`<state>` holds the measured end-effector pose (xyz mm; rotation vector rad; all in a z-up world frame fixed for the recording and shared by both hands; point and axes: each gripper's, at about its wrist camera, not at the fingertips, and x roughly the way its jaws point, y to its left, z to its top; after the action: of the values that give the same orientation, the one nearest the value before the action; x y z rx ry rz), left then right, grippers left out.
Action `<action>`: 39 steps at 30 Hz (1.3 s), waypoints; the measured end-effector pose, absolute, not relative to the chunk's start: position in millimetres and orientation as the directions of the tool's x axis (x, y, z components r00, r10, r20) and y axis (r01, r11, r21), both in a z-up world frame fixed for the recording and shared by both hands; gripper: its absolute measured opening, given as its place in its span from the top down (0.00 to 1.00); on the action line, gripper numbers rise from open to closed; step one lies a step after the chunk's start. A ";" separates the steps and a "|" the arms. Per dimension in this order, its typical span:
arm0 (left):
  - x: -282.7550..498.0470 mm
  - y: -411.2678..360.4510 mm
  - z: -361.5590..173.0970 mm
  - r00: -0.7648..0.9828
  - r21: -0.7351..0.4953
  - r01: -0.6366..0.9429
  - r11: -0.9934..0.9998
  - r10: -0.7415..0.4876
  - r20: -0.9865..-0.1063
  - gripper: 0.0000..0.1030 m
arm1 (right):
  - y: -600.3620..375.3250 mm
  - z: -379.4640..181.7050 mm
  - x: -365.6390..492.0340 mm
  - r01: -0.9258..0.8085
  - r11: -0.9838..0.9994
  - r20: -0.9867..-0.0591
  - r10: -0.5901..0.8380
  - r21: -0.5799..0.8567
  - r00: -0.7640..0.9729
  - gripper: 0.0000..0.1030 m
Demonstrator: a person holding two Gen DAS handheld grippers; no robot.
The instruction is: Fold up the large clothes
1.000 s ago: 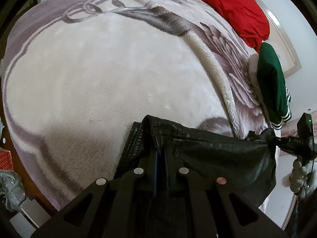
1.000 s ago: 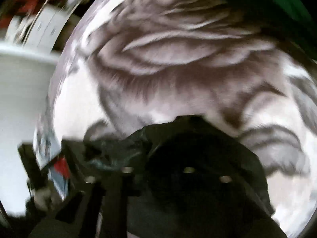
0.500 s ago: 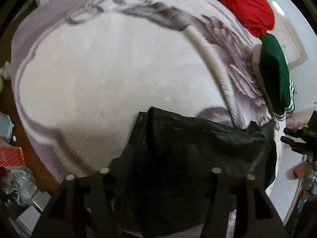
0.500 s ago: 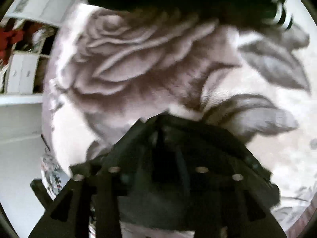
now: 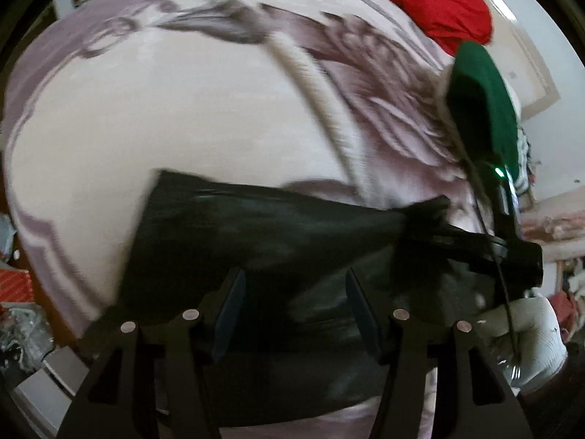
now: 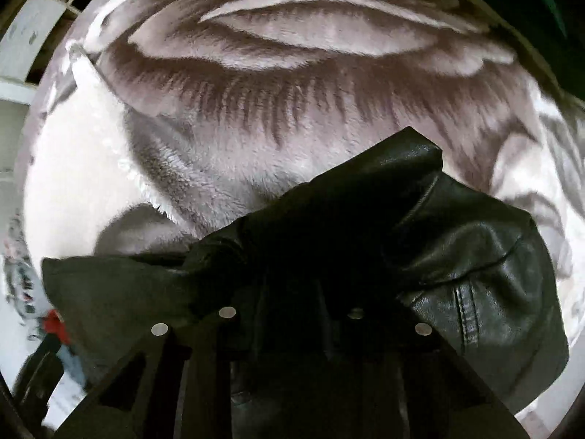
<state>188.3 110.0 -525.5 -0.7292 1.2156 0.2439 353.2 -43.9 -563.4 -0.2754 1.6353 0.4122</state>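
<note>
A black leather jacket (image 5: 256,234) lies on the plush bed blanket (image 5: 182,109). My left gripper (image 5: 292,303) is open, its fingers (image 5: 228,311) spread above the jacket's near part, holding nothing. My right gripper shows in the left wrist view (image 5: 431,216), pinching the jacket's right corner, with a white-gloved hand (image 5: 526,336) behind it. In the right wrist view the jacket (image 6: 457,256) bunches over my right gripper (image 6: 289,307); the fingers are mostly hidden by leather and look closed on it.
A green jacket with white striped cuffs (image 5: 486,109) and a red garment (image 5: 420,0) lie at the blanket's far right. The bed edge and floor clutter (image 5: 22,329) are at the left. A wall (image 5: 548,139) is at the right.
My left gripper opened and let go of the black jacket, which now lies flatter. My right gripper kept its hold and moved inward, toward the left gripper.
</note>
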 end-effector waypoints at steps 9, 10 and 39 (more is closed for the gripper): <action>274.5 51.8 -581.1 0.275 -0.401 -0.437 0.805 -0.305 -0.912 0.47 | -162.0 -505.4 374.6 -0.036 0.902 -0.888 0.414 0.430 -0.201 0.63; 278.6 54.0 -598.1 0.253 -0.396 -0.447 0.802 -0.312 -0.916 0.45 | -178.5 -500.5 374.2 -0.023 0.917 -0.904 0.389 0.399 -0.178 0.62; 276.0 51.0 -612.6 0.252 -0.381 -0.452 0.806 -0.294 -0.922 0.43 | -319.6 -650.2 306.5 0.318 0.438 -0.492 0.863 0.841 0.114 0.26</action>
<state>276.0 51.0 -612.6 -0.6749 1.3412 0.1191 306.5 -319.6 -650.2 1.1110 1.4564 0.5541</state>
